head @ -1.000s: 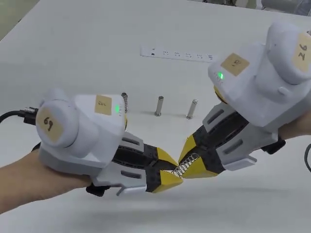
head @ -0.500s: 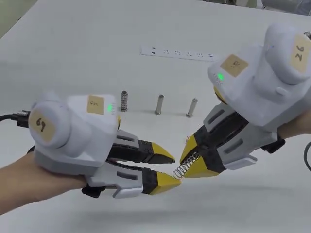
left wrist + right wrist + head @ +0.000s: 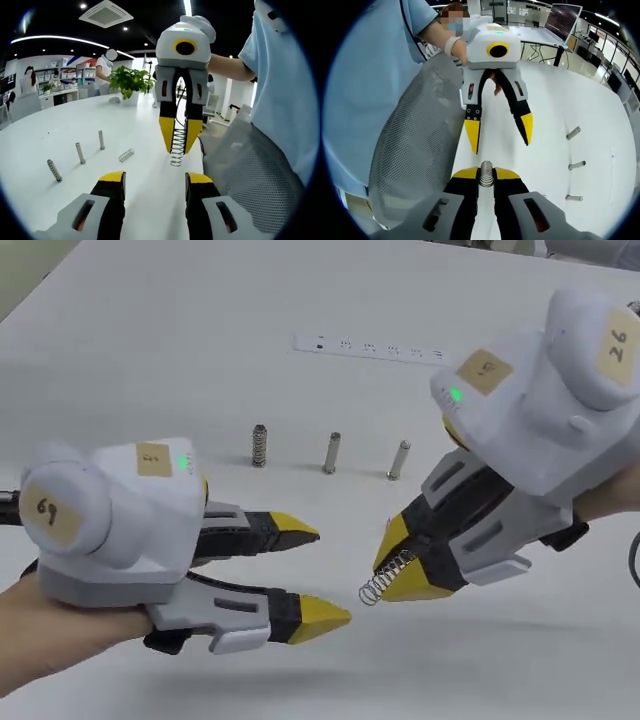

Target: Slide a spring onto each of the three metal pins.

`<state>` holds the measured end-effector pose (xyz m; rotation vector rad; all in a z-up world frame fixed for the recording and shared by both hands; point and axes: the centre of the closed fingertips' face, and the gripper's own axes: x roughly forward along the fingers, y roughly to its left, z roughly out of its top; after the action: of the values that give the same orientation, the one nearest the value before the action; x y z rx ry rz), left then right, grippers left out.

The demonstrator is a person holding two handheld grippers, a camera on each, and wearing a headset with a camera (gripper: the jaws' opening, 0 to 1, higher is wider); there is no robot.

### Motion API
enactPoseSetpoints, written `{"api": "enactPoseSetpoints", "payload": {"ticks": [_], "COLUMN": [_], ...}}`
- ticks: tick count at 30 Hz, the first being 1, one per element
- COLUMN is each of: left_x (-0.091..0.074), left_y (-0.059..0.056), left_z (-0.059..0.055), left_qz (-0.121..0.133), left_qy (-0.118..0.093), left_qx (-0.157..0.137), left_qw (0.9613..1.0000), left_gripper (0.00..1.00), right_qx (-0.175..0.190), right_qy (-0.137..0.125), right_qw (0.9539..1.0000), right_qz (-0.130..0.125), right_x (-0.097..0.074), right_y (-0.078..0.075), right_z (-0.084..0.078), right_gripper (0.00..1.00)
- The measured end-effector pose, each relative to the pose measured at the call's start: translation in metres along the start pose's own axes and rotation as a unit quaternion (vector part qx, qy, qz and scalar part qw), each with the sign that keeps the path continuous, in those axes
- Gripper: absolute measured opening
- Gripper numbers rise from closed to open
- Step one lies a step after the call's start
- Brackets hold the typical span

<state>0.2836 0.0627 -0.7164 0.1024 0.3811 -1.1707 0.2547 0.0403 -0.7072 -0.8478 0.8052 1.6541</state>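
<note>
Left gripper, low left in head view: jaws spread wide apart. First pin, upright on white table, sleeved by fitted spring. Middle pin and right pin: upright, bare, in one row with first pin. Loose spring: flat on table, near right pin in left gripper view. Right gripper: jaws clamped on held spring, one end jutting past the tips, opposite left gripper. Power strip: far side of table.
</note>
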Motion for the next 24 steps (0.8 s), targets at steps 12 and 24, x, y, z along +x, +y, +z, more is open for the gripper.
{"api": "enactPoseSetpoints", "payload": {"ticks": [12, 24], "left_x": [-0.016, -0.033], "left_y": [0.026, 0.05], "left_z": [-0.008, -0.013], "left_qz": [0.071, 0.13], "left_qy": [0.004, -0.004], "left_qx": [-0.013, -0.042], "left_qw": [0.9974, 0.9907], "left_gripper": [0.82, 0.98], "right_qx": [-0.004, -0.006], "right_qy": [0.0, 0.008], "right_qw": [1.0, 0.9999], "right_qz": [-0.003, 0.0], "right_x": [-0.002, -0.003], "right_y": [-0.007, -0.008], "right_z": [0.0, -0.004], "right_gripper": [0.08, 0.08]}}
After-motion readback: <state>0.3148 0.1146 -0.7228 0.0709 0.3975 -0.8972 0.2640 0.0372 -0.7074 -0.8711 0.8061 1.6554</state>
